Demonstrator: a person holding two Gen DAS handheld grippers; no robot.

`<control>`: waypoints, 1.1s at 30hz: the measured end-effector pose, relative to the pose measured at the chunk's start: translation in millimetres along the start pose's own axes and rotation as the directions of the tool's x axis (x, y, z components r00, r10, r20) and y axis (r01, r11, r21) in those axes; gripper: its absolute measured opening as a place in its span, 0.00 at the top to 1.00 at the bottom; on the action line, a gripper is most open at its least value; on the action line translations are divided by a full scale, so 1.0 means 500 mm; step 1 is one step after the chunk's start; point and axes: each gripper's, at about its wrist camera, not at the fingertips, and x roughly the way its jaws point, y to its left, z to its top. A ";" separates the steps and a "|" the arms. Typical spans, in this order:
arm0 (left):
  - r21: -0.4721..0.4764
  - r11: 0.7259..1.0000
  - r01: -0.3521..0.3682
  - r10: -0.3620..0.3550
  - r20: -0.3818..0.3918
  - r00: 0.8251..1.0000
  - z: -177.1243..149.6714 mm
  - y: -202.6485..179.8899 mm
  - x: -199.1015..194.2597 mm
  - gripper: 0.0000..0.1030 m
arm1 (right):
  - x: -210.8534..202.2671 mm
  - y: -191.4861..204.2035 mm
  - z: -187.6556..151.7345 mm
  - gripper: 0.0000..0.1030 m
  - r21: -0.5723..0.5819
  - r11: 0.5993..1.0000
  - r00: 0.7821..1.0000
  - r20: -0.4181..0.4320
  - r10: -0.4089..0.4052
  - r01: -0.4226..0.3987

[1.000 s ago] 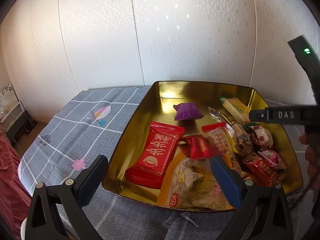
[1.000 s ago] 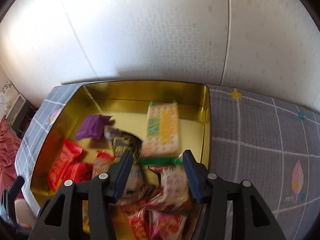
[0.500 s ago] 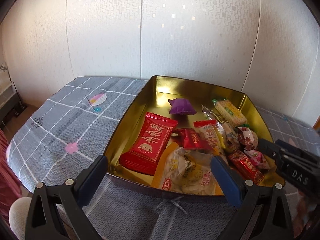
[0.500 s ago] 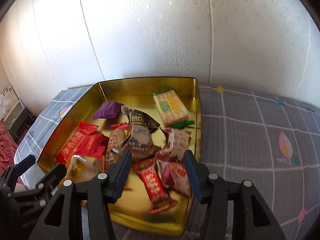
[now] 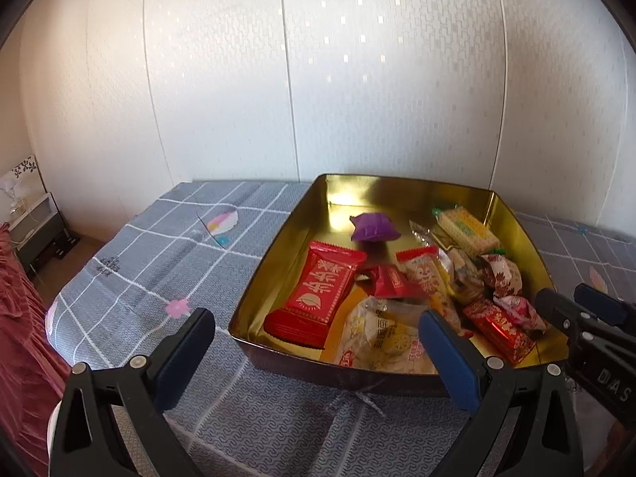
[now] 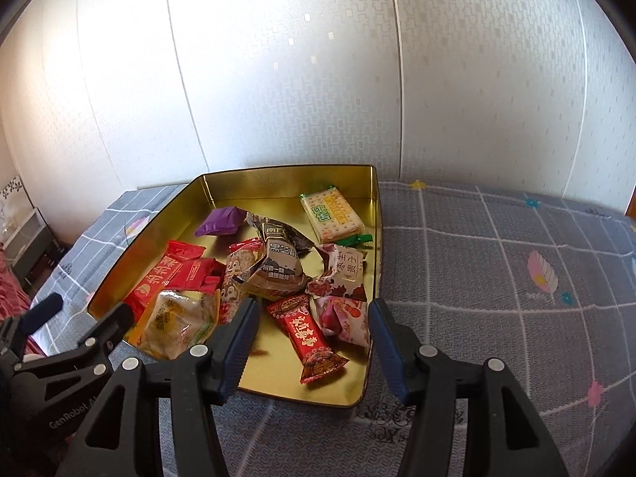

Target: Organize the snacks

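Note:
An open gold tin [image 5: 278, 254] on the table holds several wrapped snacks. Among them are a purple packet [image 5: 373, 227], a cracker packet [image 5: 465, 228] at the far right corner, a long red packet [image 5: 318, 294] and a pale pastry pack [image 5: 381, 334]. My left gripper [image 5: 314, 318] hangs open before the tin's near left corner with nothing between its fingers. My right gripper [image 6: 313, 306] hovers over the tin's [image 6: 373, 262] near right part, above a red candy bar [image 6: 306, 332]. Its jaws are opening and grip nothing.
A grey checked tablecloth [image 6: 497, 278] covers the table, with bare cloth to the right and left of the tin. A white wall stands close behind. Left of the table's edge are a low cabinet [image 5: 35, 230] and red fabric [image 5: 20, 318].
The right gripper has drawn back from the cracker packet to the tin's near edge, its jaws a little wider. The left gripper has backed off slightly from the tin.

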 end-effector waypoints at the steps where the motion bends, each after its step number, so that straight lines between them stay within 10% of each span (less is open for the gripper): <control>1: -0.002 1.000 -0.003 0.003 0.005 1.000 0.002 -0.001 -0.003 0.00 | -0.003 0.001 -0.001 0.43 -0.006 1.000 1.000 0.005 -0.007 0.007; 33: -0.007 1.000 -0.001 0.001 0.021 1.000 0.000 -0.003 -0.010 0.00 | -0.006 0.004 -0.005 0.41 -0.008 1.000 1.000 0.027 0.001 -0.001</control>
